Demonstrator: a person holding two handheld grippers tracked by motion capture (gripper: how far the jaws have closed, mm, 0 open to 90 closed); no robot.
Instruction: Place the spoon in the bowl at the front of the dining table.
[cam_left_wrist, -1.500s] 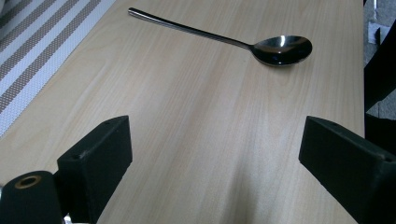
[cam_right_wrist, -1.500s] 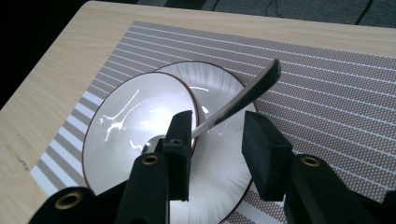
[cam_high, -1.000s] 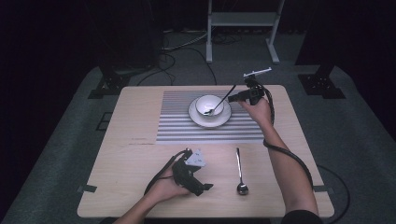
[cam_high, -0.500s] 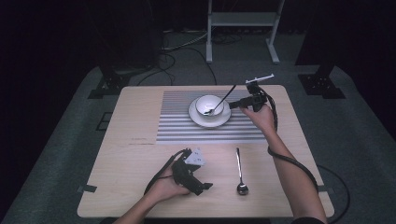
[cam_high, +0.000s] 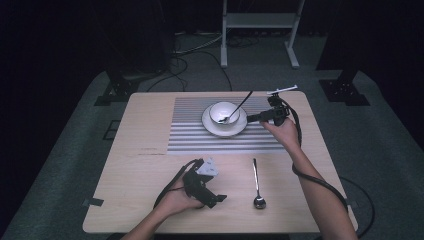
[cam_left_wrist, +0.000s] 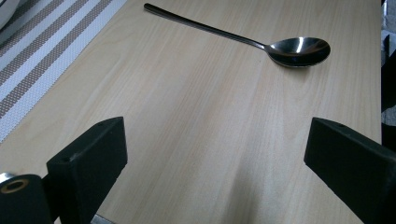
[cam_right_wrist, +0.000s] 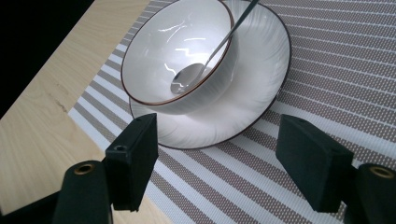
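A white bowl (cam_high: 223, 112) stands on a white plate (cam_high: 235, 131) on the striped placemat (cam_high: 190, 135). A spoon (cam_high: 239, 107) rests in the bowl, its handle leaning out to the far right. My right gripper (cam_high: 254, 118) sits just right of the plate, pointing at it. In the right gripper view its jaws have just been opening and stand wide with nothing between them (cam_right_wrist: 219, 163), facing the bowl (cam_right_wrist: 177, 56) and plate (cam_right_wrist: 261, 84). A second spoon (cam_high: 256, 182) lies on bare wood. My left gripper (cam_high: 216, 197) rests open beside it, aimed at that spoon (cam_left_wrist: 280, 44).
The wooden table (cam_high: 150, 130) has its right edge close behind my right hand. A cable (cam_high: 320, 182) trails from the right gripper along the forearm. A metal stand (cam_high: 257, 30) is on the floor beyond the far edge.
My right gripper has drawn back from the spoon handle toward the near side and its jaws have spread. The spoon stays in the bowl. The left hand has not moved.
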